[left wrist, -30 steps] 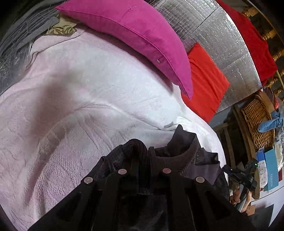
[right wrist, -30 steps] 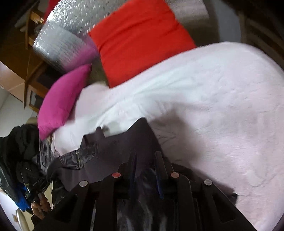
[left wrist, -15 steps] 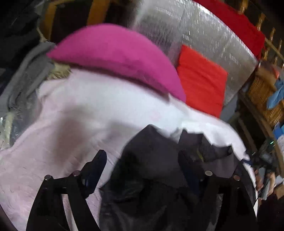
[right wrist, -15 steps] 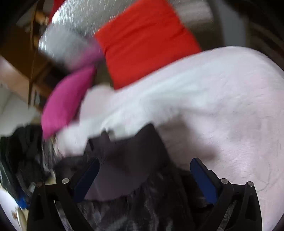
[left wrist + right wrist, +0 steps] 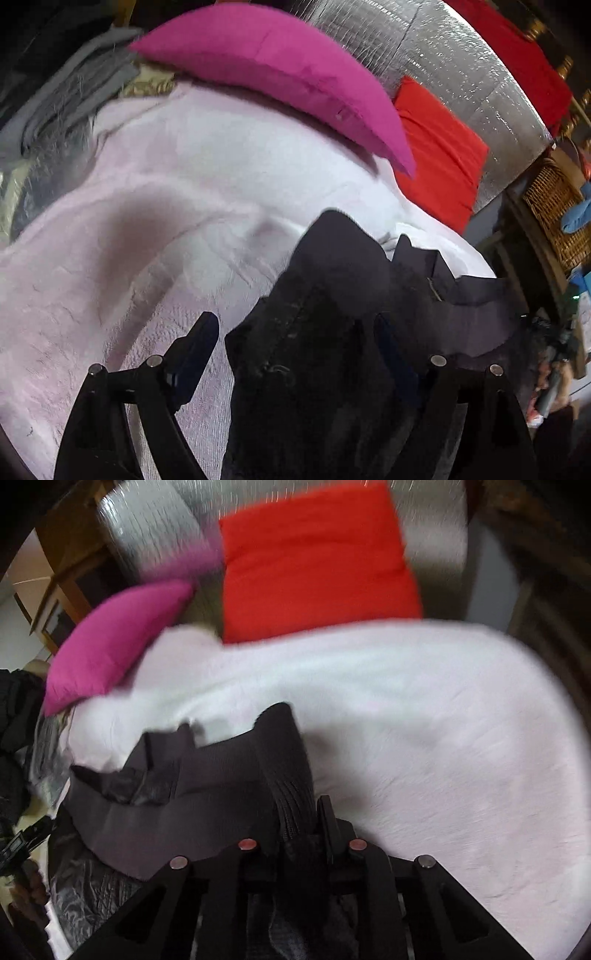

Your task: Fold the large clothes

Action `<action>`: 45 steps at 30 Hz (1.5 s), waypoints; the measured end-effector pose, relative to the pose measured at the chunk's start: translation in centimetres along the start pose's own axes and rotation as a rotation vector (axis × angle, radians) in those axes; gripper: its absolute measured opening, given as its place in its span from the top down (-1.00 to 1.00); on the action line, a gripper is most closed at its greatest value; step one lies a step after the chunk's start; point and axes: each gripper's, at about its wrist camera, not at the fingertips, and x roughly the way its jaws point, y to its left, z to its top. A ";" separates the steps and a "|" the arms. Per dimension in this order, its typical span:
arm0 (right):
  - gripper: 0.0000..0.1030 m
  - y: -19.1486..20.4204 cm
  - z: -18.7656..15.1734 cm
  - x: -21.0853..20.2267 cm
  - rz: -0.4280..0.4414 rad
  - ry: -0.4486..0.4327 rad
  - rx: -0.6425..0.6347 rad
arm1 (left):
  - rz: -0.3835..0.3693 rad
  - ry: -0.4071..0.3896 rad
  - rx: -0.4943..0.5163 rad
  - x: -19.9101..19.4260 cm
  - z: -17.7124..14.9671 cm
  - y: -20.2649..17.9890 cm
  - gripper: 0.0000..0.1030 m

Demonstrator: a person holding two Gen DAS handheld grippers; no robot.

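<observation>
A dark grey-black jacket [image 5: 332,314] lies bunched on a pale pink bedspread [image 5: 147,221]. In the left wrist view my left gripper [image 5: 291,343] is open, its fingers [image 5: 192,350] spread either side of the jacket's edge. In the right wrist view the jacket [image 5: 207,797] lies at lower left, and my right gripper [image 5: 306,819] is shut on its ribbed hem, which bunches up between the fingers. The bedspread [image 5: 424,738] fills the right side of that view.
A magenta pillow [image 5: 280,74] and a red pillow [image 5: 439,155] lean on a silver quilted headboard [image 5: 461,74] at the back. A wicker basket [image 5: 554,206] stands at the right. Grey fabric [image 5: 66,103] lies at the left edge.
My left gripper opened and let go of the jacket. My right gripper opened half a second ago and has since shut on the ribbed hem.
</observation>
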 end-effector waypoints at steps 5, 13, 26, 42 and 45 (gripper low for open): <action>0.66 -1.0 -0.1 3.9 -0.050 0.044 0.037 | 0.160 -0.012 0.091 2.1 -1.0 -2.6 -0.67; -0.01 -4.4 -0.8 3.5 0.092 0.048 0.270 | 0.390 -0.046 0.197 1.4 -2.9 -4.0 -0.67; -0.28 0.5 -11.7 -12.1 0.094 -0.126 0.054 | 0.438 -0.129 0.294 -8.1 -12.1 -11.9 -0.67; -0.29 2.1 -15.3 -7.8 -0.047 -0.039 -0.010 | 0.426 -0.088 0.289 -5.0 -15.4 -10.8 -0.67; -0.29 2.7 -14.4 -9.2 -0.002 -0.113 -0.008 | 0.427 -0.098 0.294 -5.1 -15.5 -10.9 -0.67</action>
